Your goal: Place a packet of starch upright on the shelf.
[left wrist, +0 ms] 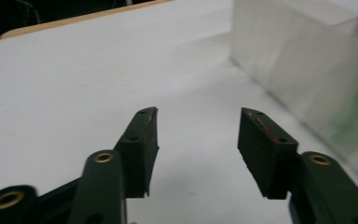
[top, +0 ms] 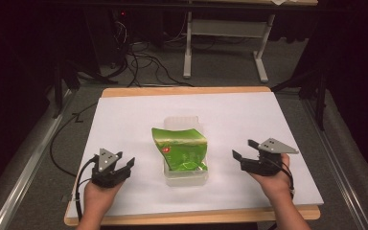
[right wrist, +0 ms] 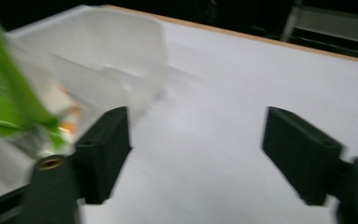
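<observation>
White board (top: 124, 120) covers our wooden table; at centre frame a crinkly green foil bag (top: 179, 148) sits in a clear plastic tub (top: 184, 179), seemingly packed. We hold our left gripper (top: 124, 165) lower left and right gripper (top: 242, 151) lower right, jaws wide and empty, clear of it.

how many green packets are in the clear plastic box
1: a green packet leans in the clear plastic box at the middle of the table, its top sticking out. Others could lie hidden under it.
</observation>
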`<control>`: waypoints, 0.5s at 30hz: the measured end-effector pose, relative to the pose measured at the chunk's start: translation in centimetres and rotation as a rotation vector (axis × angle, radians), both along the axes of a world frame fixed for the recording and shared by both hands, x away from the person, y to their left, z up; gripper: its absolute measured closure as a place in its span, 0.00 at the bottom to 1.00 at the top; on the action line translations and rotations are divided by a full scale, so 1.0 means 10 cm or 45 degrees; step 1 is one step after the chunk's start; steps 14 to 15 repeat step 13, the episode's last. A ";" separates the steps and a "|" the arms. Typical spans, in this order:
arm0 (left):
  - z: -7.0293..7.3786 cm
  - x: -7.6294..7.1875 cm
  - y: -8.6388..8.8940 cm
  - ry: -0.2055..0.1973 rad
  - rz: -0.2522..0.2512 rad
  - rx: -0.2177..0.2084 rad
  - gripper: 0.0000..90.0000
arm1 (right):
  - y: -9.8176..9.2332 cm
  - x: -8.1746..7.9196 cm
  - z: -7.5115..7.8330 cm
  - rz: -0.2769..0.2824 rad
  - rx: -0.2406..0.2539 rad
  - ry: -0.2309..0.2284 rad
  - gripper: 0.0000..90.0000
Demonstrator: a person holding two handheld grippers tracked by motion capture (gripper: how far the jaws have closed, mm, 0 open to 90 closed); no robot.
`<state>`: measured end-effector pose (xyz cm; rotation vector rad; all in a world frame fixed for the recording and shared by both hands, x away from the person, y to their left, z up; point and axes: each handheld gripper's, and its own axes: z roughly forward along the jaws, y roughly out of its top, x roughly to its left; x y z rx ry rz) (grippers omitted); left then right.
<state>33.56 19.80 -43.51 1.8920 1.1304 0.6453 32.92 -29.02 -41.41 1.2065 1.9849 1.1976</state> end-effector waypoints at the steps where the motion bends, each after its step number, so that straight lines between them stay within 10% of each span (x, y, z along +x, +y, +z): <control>1: -0.01 0.02 0.06 0.021 -0.001 -0.003 0.46 | -0.05 0.00 -0.02 -0.020 -0.018 0.006 0.19; 6: -0.03 0.08 0.15 0.094 0.036 -0.075 0.31 | -0.23 0.07 -0.14 -0.078 -0.012 0.087 0.17; 15: 0.01 0.03 0.07 0.105 -0.004 -0.133 0.33 | -0.16 0.06 -0.17 -0.035 0.010 0.097 0.17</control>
